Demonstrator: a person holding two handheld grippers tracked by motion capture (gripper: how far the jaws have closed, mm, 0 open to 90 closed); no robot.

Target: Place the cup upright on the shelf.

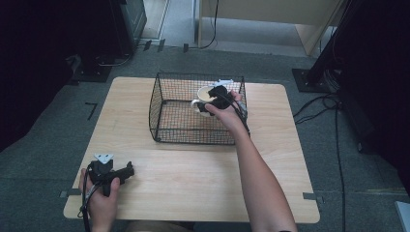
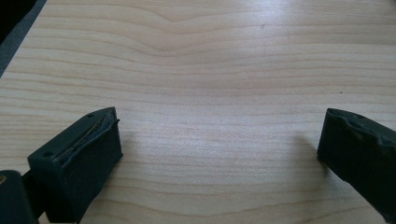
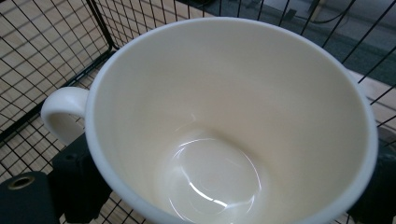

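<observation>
Inside the black wire-mesh basket [image 1: 164,104], the right gripper [image 1: 218,96] pinches a glossy cream ceramic mug [image 3: 233,116]; the left gripper [image 2: 219,154] rests spread wide on the pale wooden table [image 1: 193,169].

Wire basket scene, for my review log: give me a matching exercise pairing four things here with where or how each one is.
Things:
1. white mug
2. wire basket
3. left gripper
4. right gripper

States:
A. open, over bare tabletop
B. stands on the table's far half
C. empty, between two black jaws
D. reaches into the basket

Pairs: 1-C, 2-B, 3-A, 4-D
</observation>
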